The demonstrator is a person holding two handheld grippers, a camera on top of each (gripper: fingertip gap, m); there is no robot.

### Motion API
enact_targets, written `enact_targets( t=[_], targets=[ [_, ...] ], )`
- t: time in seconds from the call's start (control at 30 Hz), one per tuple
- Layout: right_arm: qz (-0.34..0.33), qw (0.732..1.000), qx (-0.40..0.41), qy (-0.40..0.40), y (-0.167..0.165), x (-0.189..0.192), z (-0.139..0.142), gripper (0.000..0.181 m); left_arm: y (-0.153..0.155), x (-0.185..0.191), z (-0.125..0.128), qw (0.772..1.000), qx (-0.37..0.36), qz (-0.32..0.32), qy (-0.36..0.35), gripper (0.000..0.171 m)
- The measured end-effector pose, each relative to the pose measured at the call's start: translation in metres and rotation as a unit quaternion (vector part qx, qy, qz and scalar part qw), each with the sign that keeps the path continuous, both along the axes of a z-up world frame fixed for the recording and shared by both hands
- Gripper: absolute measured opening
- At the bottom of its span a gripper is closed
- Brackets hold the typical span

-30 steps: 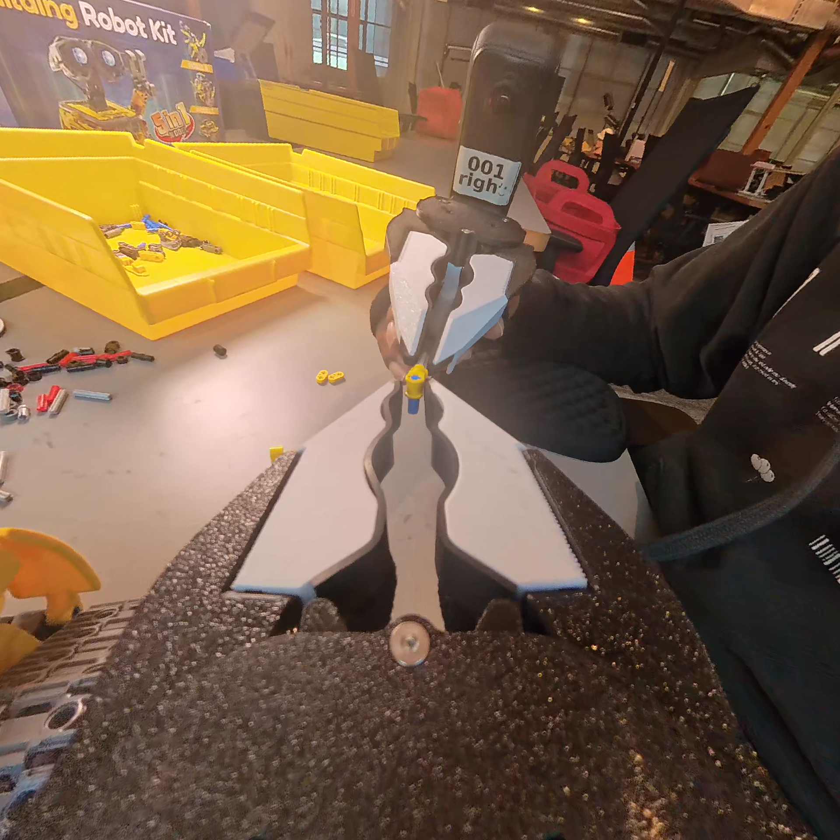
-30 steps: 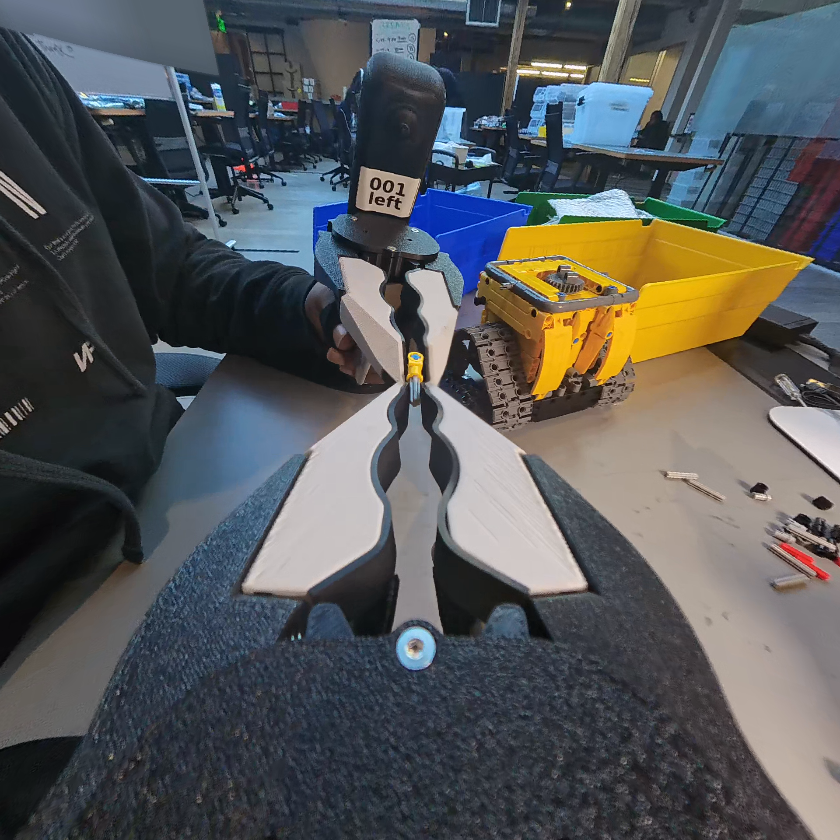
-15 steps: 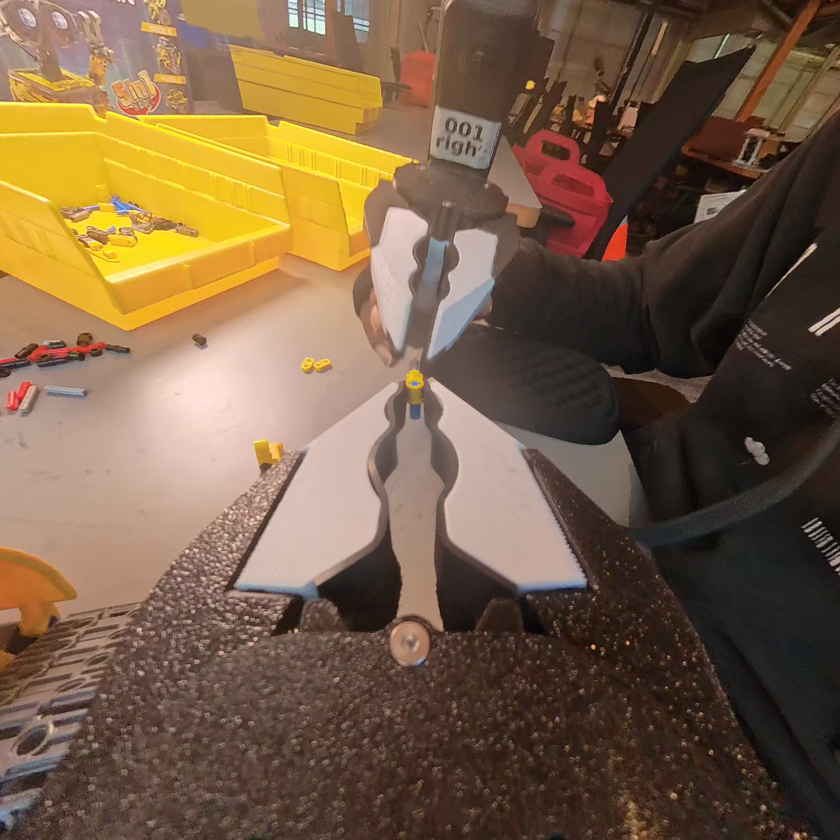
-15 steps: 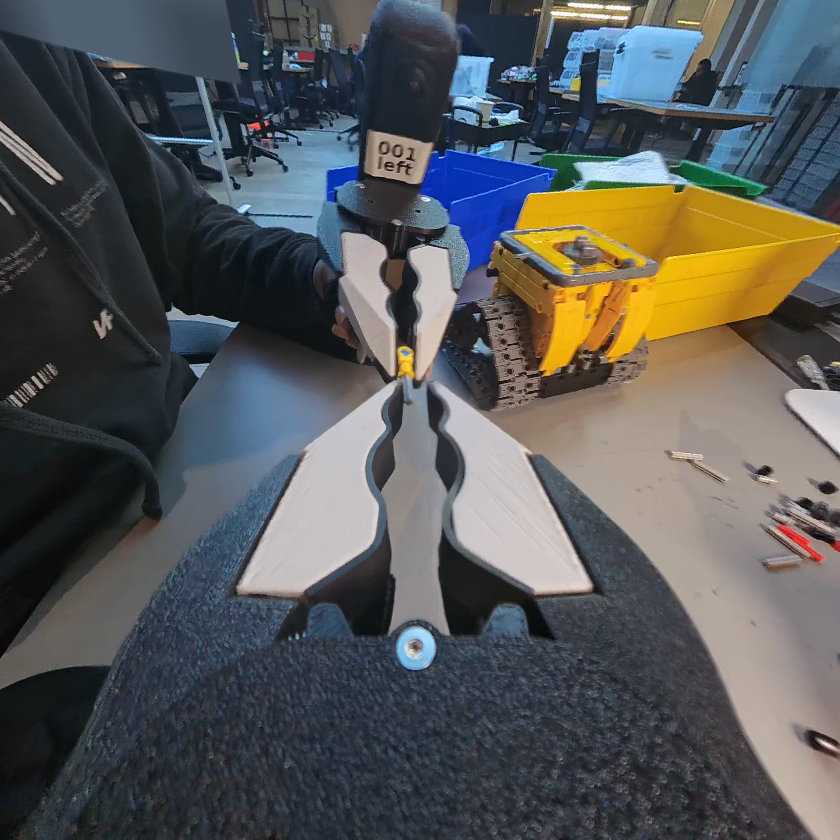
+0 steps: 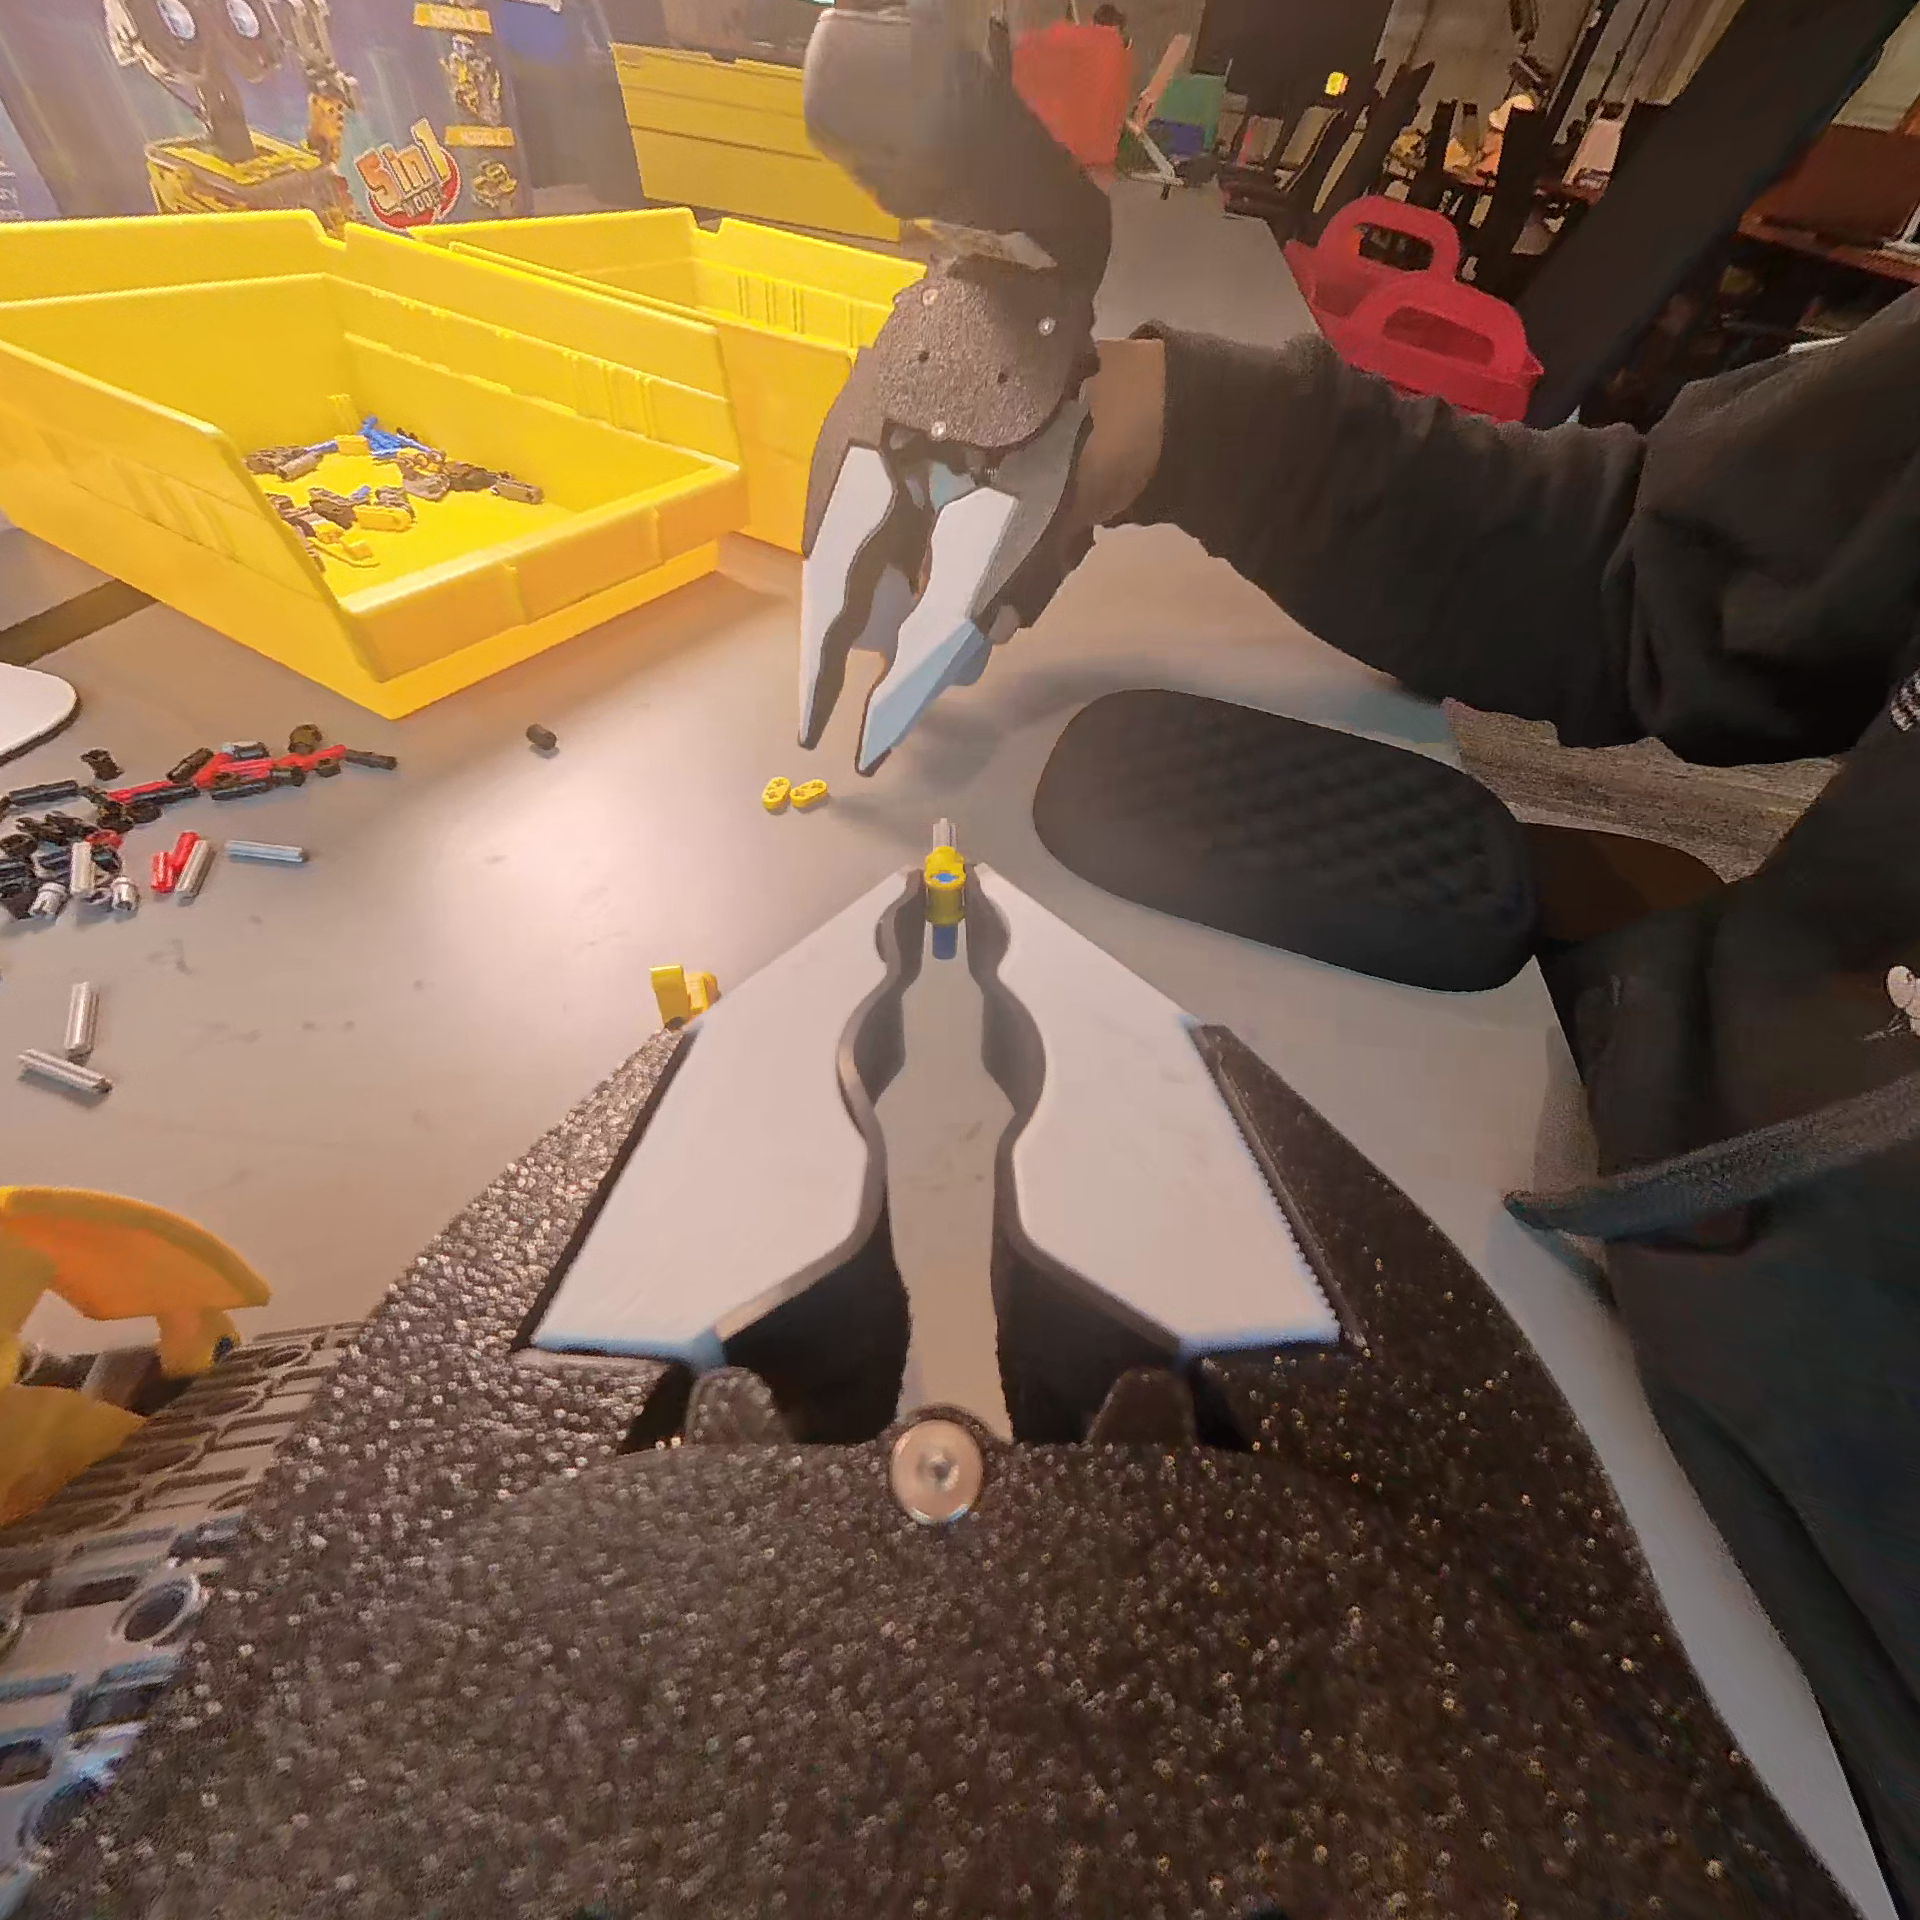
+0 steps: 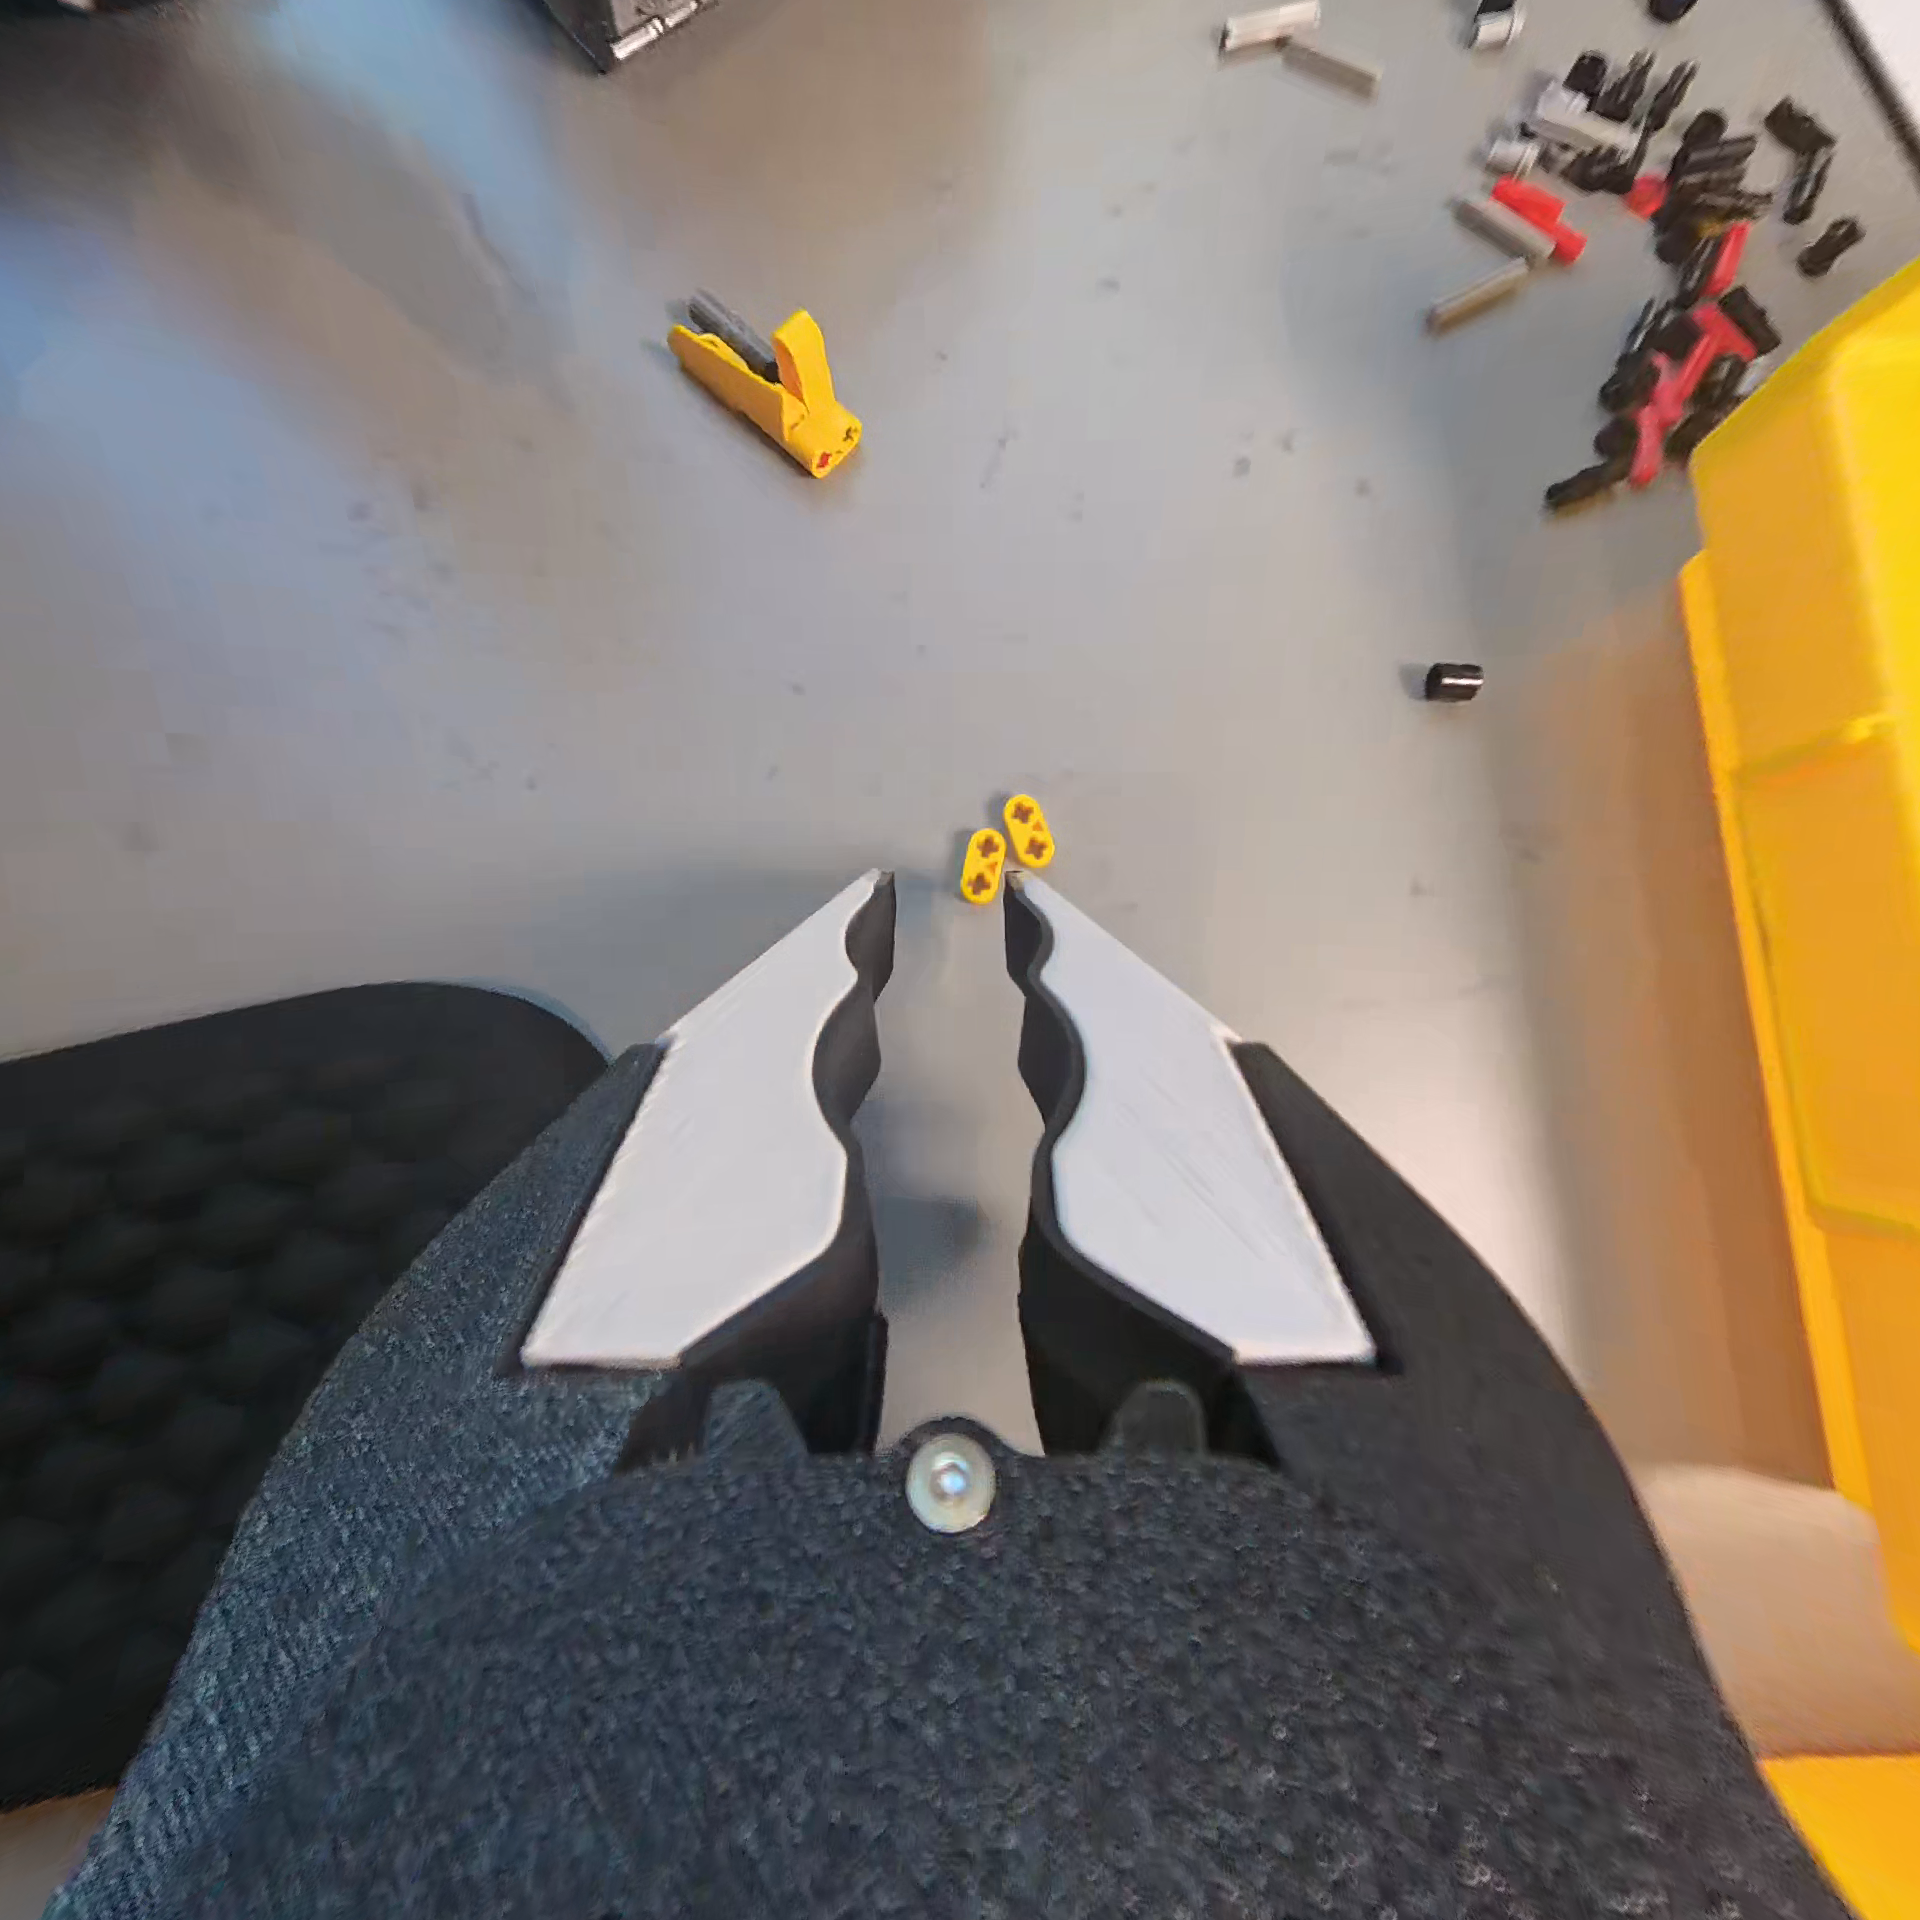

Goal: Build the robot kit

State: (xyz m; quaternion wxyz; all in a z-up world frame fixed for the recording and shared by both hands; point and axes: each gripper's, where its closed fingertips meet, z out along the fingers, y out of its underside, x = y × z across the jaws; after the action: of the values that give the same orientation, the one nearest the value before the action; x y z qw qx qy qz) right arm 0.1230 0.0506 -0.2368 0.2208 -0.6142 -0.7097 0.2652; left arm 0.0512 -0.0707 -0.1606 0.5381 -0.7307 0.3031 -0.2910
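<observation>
While its tips are pinching a small yellow-and-blue pin piece (image 5: 943, 896) at centre frame, the left hand-held gripper (image 5: 943, 883) is hovering over the grey desk (image 5: 436, 997); at 12 o'clock the right hand-held gripper (image 5: 836, 743) is hanging with tips parted above two yellow link pieces (image 5: 794, 794), and a yellow bin (image 5: 436, 623) is sitting at 10 o'clock. Looking down from the right wrist, the right hand-held gripper (image 6: 943, 883) is standing apart and empty, those yellow link pieces (image 6: 1006, 850) lying just beyond its right tip, a yellow clip-shaped part (image 6: 774, 390) at 11 o'clock.

A small yellow-and-blue pin piece (image 5: 943, 896) stands upright, pinched at the left hand-held gripper (image 5: 943, 883) tips.
</observation>
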Motion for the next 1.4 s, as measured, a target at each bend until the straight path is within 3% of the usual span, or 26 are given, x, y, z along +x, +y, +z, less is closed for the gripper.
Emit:
enact_targets(
  t=[0.4, 0.83, 1.07, 1.23, 1.4],
  targets=[
    [-0.003, 0.998, -0.011, -0.069, 0.005, -0.008, -0.014, 0.009, 0.002, -0.003, -0.001, 1.000, -0.012, 0.011, -0.007, 0.006],
    [0.029, 0.997, 0.049, -0.047, -0.002, -0.008, -0.013, 0.007, -0.002, -0.006, 0.012, 0.997, -0.028, -0.003, -0.073, 0.006],
    [0.065, 0.992, 0.047, 0.097, -0.020, -0.031, 0.020, 0.007, -0.002, -0.008, 0.019, 0.991, -0.046, -0.015, -0.125, 0.006],
    [0.110, 0.954, 0.019, 0.277, -0.044, -0.055, 0.071, 0.007, 0.000, -0.014, 0.028, 0.981, -0.062, -0.021, -0.184, 0.006],
    [0.128, 0.924, -0.015, 0.361, -0.054, -0.065, 0.102, 0.007, 0.000, -0.020, 0.037, 0.967, -0.080, -0.030, -0.241, 0.006]
  ],
)
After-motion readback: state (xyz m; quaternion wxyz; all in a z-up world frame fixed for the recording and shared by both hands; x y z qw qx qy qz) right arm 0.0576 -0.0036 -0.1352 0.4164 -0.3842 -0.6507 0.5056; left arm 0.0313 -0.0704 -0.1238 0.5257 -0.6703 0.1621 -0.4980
